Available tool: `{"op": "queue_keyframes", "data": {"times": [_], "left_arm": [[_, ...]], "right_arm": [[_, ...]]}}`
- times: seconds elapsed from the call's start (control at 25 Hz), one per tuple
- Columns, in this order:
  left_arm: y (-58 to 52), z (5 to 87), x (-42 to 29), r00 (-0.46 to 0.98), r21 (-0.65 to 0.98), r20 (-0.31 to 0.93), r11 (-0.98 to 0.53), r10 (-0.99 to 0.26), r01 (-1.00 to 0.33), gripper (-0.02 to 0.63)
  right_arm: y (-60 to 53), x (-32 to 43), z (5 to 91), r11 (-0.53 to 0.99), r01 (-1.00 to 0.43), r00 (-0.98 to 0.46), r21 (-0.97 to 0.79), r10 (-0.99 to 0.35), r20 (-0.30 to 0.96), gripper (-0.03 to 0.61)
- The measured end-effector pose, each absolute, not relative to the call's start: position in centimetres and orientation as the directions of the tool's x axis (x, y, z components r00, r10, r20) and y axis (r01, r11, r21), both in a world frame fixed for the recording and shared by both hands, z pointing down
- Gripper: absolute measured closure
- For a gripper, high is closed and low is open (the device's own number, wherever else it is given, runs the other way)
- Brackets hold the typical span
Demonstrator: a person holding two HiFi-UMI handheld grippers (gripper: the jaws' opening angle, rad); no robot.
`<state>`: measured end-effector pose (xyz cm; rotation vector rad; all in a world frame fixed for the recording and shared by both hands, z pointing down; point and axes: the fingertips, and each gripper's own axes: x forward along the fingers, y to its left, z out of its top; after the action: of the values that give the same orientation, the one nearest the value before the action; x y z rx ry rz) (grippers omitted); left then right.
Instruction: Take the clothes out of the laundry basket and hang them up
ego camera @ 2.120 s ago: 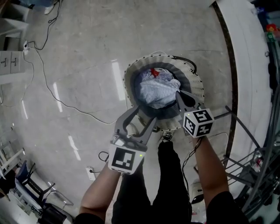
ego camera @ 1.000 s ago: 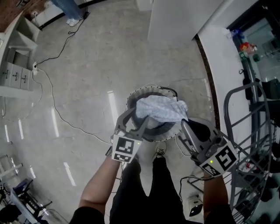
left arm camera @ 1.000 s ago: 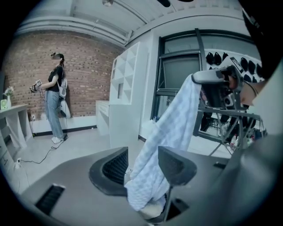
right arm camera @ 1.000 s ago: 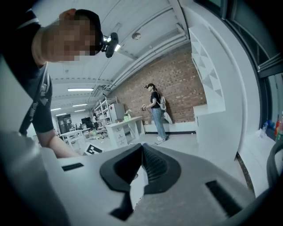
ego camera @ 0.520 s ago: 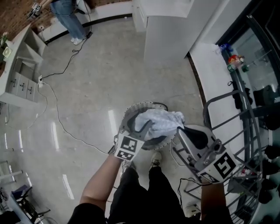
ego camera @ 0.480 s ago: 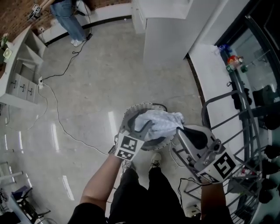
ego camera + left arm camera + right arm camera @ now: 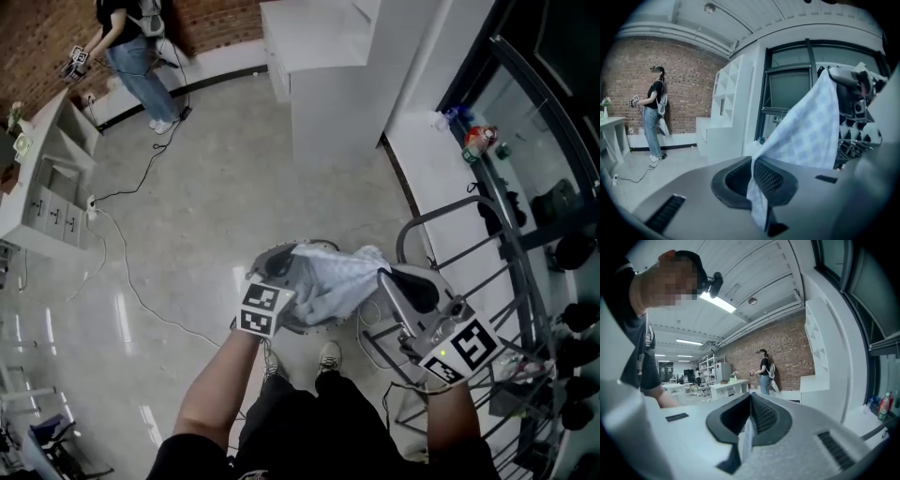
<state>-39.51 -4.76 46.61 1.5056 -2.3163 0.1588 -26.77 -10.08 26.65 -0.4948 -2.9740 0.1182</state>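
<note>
**Both claws pinch the checked cloth over the basket**

We see our left gripper [image 7: 283, 270] pressed together on one edge of the pale blue checked cloth [image 7: 339, 279], with a strip of it hanging down between the jaws. Our right gripper [image 7: 386, 278] pinches the opposite edge, closed on a thin fold. The cloth stretches between the two claws. The laundry basket [image 7: 302, 328] sits on the floor below the left one.

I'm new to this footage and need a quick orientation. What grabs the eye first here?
A pale checked cloth hangs stretched at the centre, one edge pinched in the left gripper, another in the right gripper, above the round laundry basket on the floor. A metal rack stands just to the right.
</note>
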Motion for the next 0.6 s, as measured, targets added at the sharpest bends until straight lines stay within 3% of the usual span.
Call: {"op": "queue_keyframes", "data": {"times": [0.4, 0.6], "left_arm": [[-1.5, 37.1, -41.1, -0.544, -0.015, 0.28, 0.563, -0.791, -0.826, 0.604], [-1.4, 33.5, -41.0, -0.557, -0.047, 0.22, 0.561, -0.801, -0.826, 0.604]], "right_arm": [[-15.6, -24.6, 26.7, 0.958, 0.223, -0.965, -0.179, 0.243, 0.096, 0.571], [-15.7, -24.1, 25.5, 0.965, 0.196, -0.976, -0.177, 0.21, 0.064, 0.571]]}}
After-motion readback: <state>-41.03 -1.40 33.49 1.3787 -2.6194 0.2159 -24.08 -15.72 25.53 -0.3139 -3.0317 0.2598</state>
